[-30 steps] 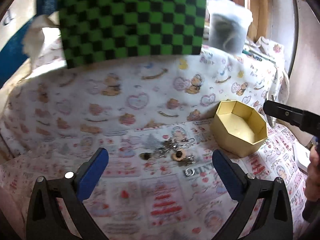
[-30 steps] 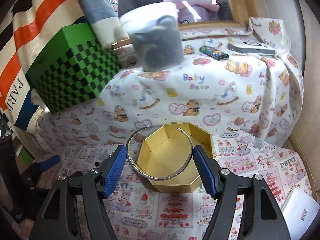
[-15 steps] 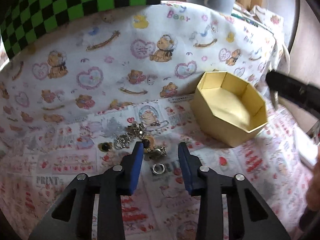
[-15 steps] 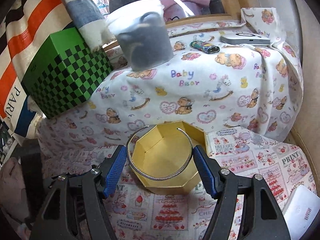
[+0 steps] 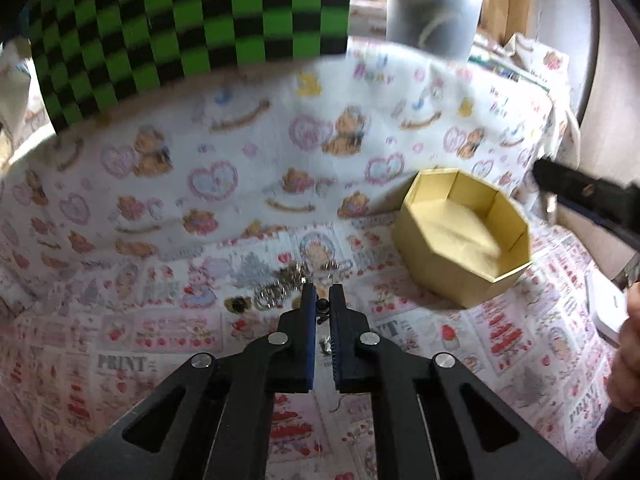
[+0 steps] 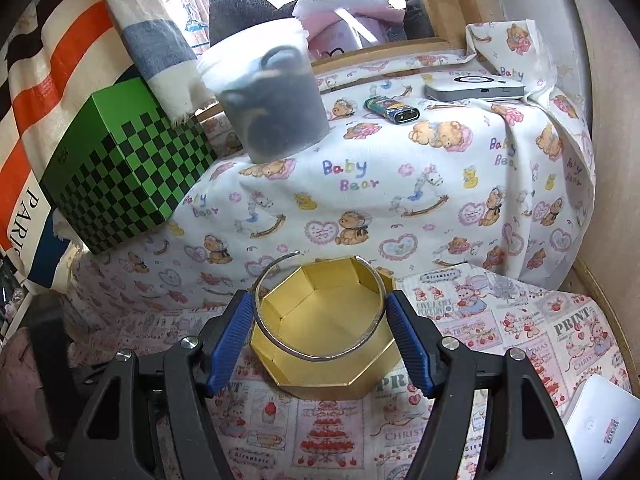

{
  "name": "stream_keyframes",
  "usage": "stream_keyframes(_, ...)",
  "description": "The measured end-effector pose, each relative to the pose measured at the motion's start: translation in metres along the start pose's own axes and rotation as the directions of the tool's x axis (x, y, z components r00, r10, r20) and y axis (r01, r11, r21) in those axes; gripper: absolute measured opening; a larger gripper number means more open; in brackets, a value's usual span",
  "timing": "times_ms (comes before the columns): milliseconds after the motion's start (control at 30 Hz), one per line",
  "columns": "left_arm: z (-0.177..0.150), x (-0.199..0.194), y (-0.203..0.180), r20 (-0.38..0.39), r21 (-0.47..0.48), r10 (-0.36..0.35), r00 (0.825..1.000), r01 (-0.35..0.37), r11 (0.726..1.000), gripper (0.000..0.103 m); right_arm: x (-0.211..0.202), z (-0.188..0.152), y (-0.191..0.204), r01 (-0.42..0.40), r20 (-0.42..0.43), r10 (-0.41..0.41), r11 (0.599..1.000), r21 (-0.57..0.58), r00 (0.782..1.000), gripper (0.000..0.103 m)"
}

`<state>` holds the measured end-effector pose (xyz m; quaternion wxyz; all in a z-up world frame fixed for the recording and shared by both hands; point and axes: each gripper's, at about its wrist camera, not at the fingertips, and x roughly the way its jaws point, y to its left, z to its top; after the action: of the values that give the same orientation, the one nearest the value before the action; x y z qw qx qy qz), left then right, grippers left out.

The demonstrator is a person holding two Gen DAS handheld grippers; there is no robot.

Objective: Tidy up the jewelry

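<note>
A yellow octagonal box (image 5: 464, 236) stands open on the printed cloth; it also shows in the right wrist view (image 6: 324, 332). A small pile of jewelry (image 5: 280, 284) lies left of it. My left gripper (image 5: 320, 300) is nearly shut at the pile's near edge, with a small dark piece (image 5: 320, 305) between its blue pads. My right gripper (image 6: 320, 312) is shut on a silver open bangle (image 6: 316, 354) and holds it just above the box. The right gripper's finger (image 5: 580, 190) shows beside the box in the left wrist view.
A green checkered box (image 6: 120, 168) and a grey lidded tub (image 6: 272, 108) stand on the raised ledge behind. A lighter (image 6: 392, 110) and a white device (image 6: 476, 89) lie on the ledge. A white card (image 6: 600, 424) lies at the near right.
My left gripper came down onto the jewelry pile and closed from wide open to nearly shut. My right gripper kept hold of the bangle and drifted slightly over the box.
</note>
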<state>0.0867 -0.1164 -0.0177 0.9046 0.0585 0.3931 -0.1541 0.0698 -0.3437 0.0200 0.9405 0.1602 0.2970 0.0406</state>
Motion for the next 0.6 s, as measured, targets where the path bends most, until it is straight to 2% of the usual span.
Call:
stream_keyframes(167, 0.012, -0.020, -0.004, 0.052, -0.026, -0.049, 0.997, 0.050, 0.998, 0.006, 0.005, -0.001, -0.006, 0.001, 0.013, -0.001, 1.000, 0.011, 1.000, 0.071)
stream_keyframes(233, 0.016, -0.026, -0.009, 0.066, -0.035, -0.096, 0.993, 0.099, 0.994, 0.006, 0.010, -0.001, -0.008, 0.027, -0.019, -0.027, 0.999, 0.018, 0.999, 0.071)
stream_keyframes(400, 0.027, -0.026, -0.022, 0.076, -0.041, -0.156, 0.985, 0.160, 0.986, 0.006, 0.013, -0.001, -0.013, -0.016, -0.033, 0.018, 0.999, 0.048, 0.999, 0.071)
stream_keyframes(533, 0.032, -0.021, -0.032, 0.088, -0.081, -0.243, 0.966, 0.250, 0.965, 0.006, 0.019, -0.003, -0.021, -0.072, -0.061, 0.078, 0.992, 0.105, 0.995, 0.071)
stream_keyframes(600, 0.033, -0.017, -0.038, 0.084, -0.089, -0.267, 0.960, 0.274, 0.958, 0.006, 0.023, -0.004, -0.027, -0.087, -0.078, 0.099, 0.986, 0.140, 0.992, 0.071)
